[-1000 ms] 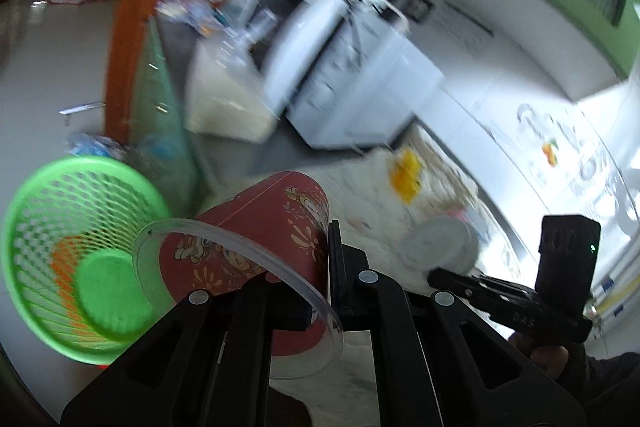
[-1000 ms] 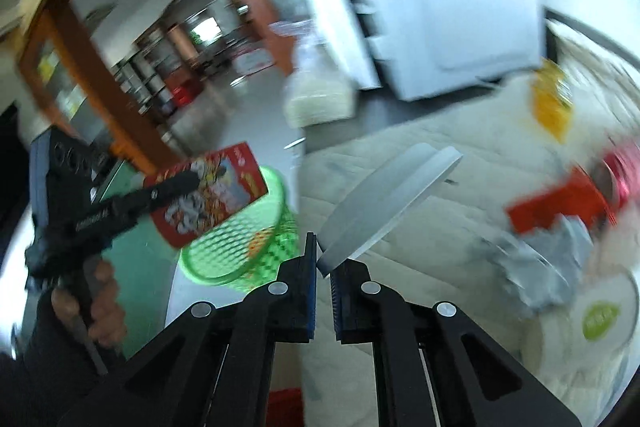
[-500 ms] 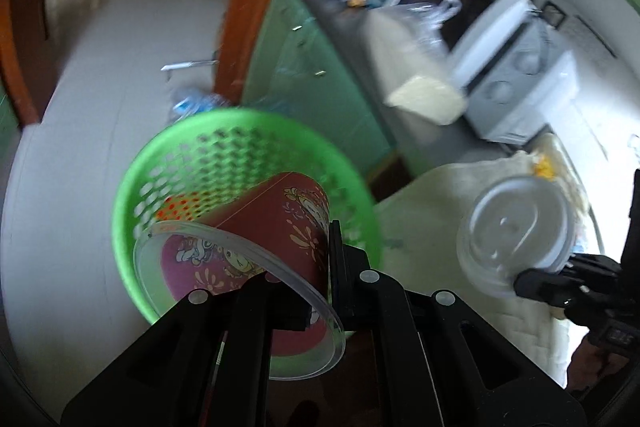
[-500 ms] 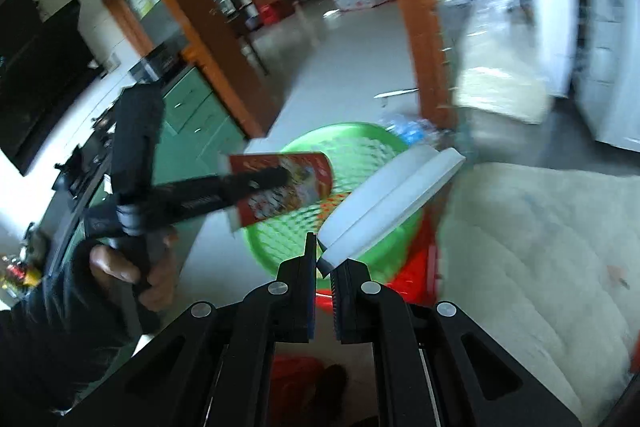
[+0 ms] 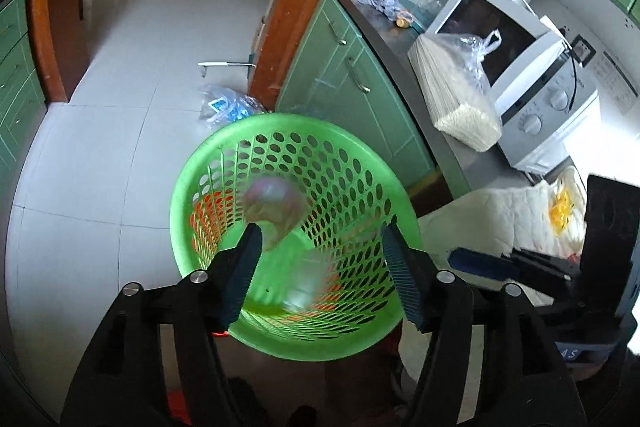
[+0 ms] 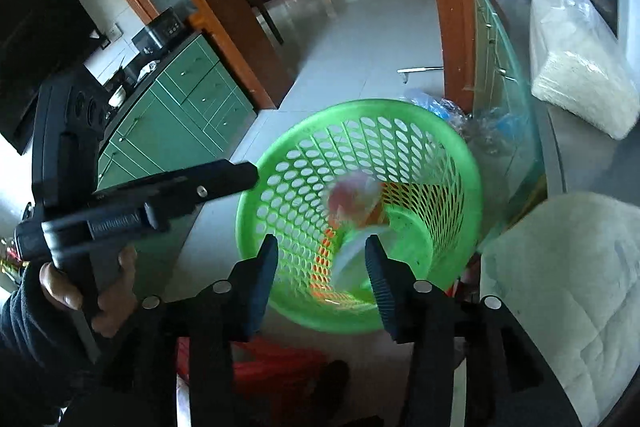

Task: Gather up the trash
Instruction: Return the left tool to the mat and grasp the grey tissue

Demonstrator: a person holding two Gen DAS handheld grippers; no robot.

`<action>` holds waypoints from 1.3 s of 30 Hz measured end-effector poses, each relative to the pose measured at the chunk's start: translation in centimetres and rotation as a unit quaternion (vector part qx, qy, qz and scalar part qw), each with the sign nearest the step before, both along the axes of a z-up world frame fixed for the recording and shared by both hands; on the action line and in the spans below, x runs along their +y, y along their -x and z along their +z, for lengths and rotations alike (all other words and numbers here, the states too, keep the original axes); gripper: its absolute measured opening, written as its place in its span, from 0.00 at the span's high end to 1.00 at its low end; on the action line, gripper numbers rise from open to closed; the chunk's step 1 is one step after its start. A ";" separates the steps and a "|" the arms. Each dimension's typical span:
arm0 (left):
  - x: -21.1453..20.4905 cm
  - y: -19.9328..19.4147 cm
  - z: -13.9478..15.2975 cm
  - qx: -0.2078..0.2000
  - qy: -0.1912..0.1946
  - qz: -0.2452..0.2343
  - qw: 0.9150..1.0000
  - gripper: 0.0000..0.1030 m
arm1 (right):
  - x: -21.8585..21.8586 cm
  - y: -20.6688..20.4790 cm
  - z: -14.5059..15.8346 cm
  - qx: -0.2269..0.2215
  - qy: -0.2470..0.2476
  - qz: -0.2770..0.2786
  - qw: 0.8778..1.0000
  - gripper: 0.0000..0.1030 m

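A green perforated basket (image 5: 208,163) stands on the floor, seen from above in both views (image 6: 468,163). A blurred red paper cup (image 5: 272,203) is falling inside it; it also shows in the right wrist view (image 6: 352,199). A blurred white lid (image 6: 348,259) is dropping in below it. My left gripper (image 5: 320,251) is open and empty over the basket. My right gripper (image 6: 320,259) is open and empty over the basket. The left gripper's body (image 6: 160,195) shows at the left of the right wrist view.
Green cabinets (image 5: 344,67) and a counter with a microwave (image 5: 520,75) and a bagged white bundle (image 5: 456,87) stand to the right. A cream cloth (image 6: 560,287) covers the surface at right. A blue plastic bag (image 5: 228,105) lies on the tiled floor behind the basket.
Both grippers have opened over the basket. The red cup has left the left gripper and the white lid has left the right gripper; both are falling in.
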State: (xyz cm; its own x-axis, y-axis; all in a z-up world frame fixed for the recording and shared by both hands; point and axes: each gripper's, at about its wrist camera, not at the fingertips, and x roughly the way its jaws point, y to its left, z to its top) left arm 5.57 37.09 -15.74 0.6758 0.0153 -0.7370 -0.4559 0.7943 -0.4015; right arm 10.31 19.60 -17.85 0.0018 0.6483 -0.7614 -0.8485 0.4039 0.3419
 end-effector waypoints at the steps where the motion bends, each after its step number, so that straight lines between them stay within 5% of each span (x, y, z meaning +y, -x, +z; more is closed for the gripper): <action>1: -0.4 0.2 0.5 -0.005 -0.002 -0.003 1.000 0.39 | -1.1 0.3 0.5 -0.006 -0.007 -0.008 1.000 0.47; 12: -9.9 -0.2 4.8 -0.052 -0.011 -0.077 0.996 0.24 | -18.3 2.1 5.8 -0.057 -0.032 -0.159 0.985 0.16; 21: -22.8 -2.4 8.7 -0.086 -0.039 -0.180 0.979 0.16 | -31.0 4.2 8.2 -0.106 0.011 -0.323 0.940 0.11; 30: -30.3 -1.5 12.1 -0.109 -0.090 -0.219 0.965 0.07 | -37.6 6.3 9.7 -0.148 0.029 -0.408 0.900 0.10; 39: -32.9 -0.9 13.2 -0.106 -0.132 -0.228 0.959 0.07 | -39.1 7.7 10.8 -0.178 0.038 -0.421 0.889 0.10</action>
State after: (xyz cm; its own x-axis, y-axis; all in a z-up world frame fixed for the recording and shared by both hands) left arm 6.47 4.16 -2.55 0.7903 -0.1499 -0.5940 0.0330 0.9786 -0.2031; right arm 2.62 -19.50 -7.04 0.7109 0.2497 -0.6574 -0.2834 0.9573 0.0571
